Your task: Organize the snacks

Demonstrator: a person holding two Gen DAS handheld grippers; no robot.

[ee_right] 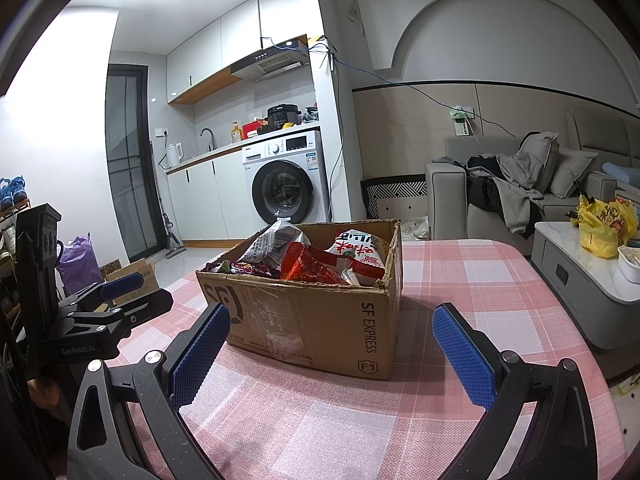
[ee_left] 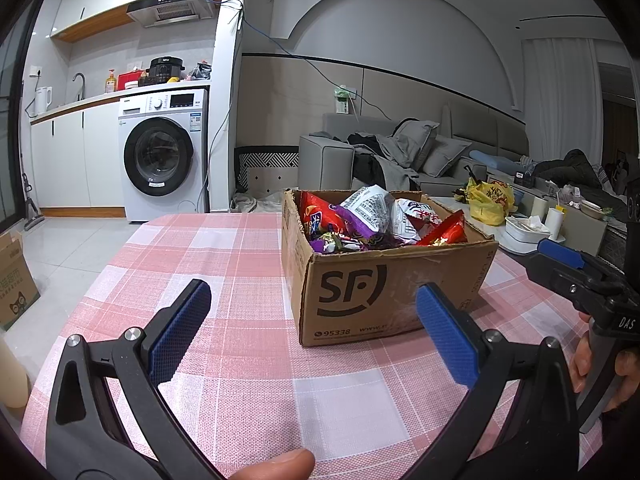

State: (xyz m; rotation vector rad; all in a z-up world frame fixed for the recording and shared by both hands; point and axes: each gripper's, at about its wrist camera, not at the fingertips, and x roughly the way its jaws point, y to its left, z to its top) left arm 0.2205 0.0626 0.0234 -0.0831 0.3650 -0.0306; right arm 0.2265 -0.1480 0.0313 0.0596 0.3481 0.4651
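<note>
Both the left tool (ee_left: 312, 320) and the right tool (ee_right: 330, 344) are spread wide and empty, their ribbed blue pads touching nothing. Just ahead of them on the pink plaid table (ee_left: 240, 360) stands an open corrugated cardboard box (ee_left: 384, 292). It is heaped with crinkly foil snack packets (ee_left: 372, 220) in red, purple and white.

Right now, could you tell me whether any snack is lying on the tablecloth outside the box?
No, the snacks all sit inside the cardboard box.
</note>
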